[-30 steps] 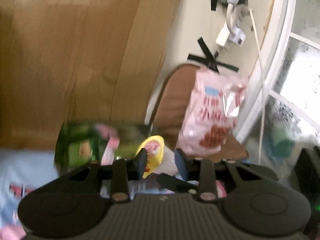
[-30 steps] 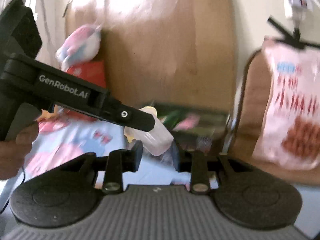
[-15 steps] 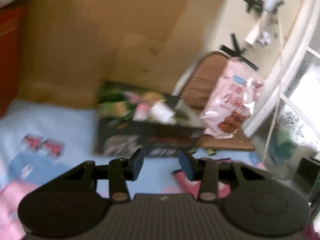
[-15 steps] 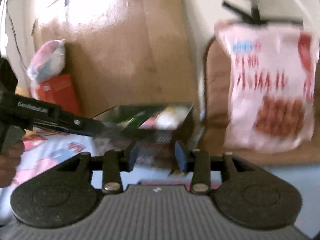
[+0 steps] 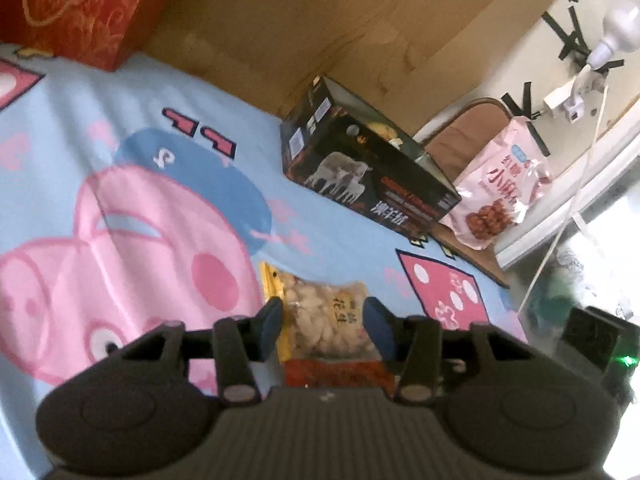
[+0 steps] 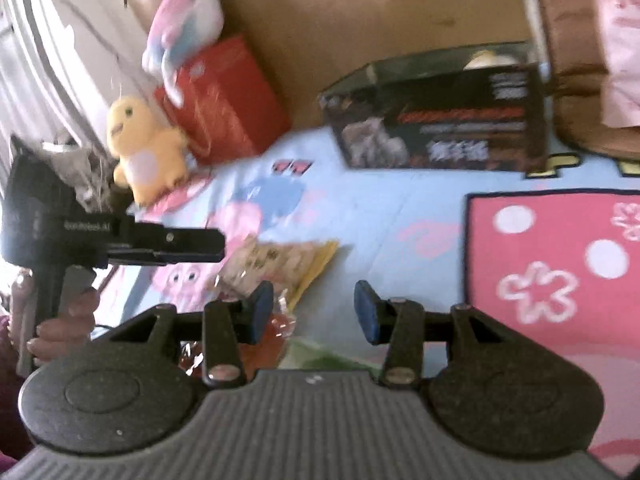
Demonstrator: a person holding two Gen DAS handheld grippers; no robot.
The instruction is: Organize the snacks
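Note:
A black open-top box (image 5: 368, 176) stands on the blue cartoon blanket, with snacks inside; it also shows in the right wrist view (image 6: 440, 120). A clear bag of peanuts with a yellow edge (image 5: 320, 320) lies on the blanket, and my left gripper (image 5: 323, 326) hovers open just above it, fingers either side. The peanut bag shows in the right wrist view (image 6: 280, 264) beside the left gripper body (image 6: 120, 240). My right gripper (image 6: 314, 312) is open and empty above the blanket, with red and green packets (image 6: 280, 344) under its fingers.
A pink snack bag (image 5: 500, 196) leans on a brown chair (image 5: 468, 136) right of the box. A red box (image 6: 224, 96), a yellow plush chick (image 6: 144, 144) and a pink-blue plush (image 6: 184, 32) sit at the back left. A wooden panel (image 5: 320, 20) stands behind.
Both grippers have pulled back from the box and dropped low over the blanket. The left no longer has a yellow packet between its fingers and now hovers over the peanut bag.

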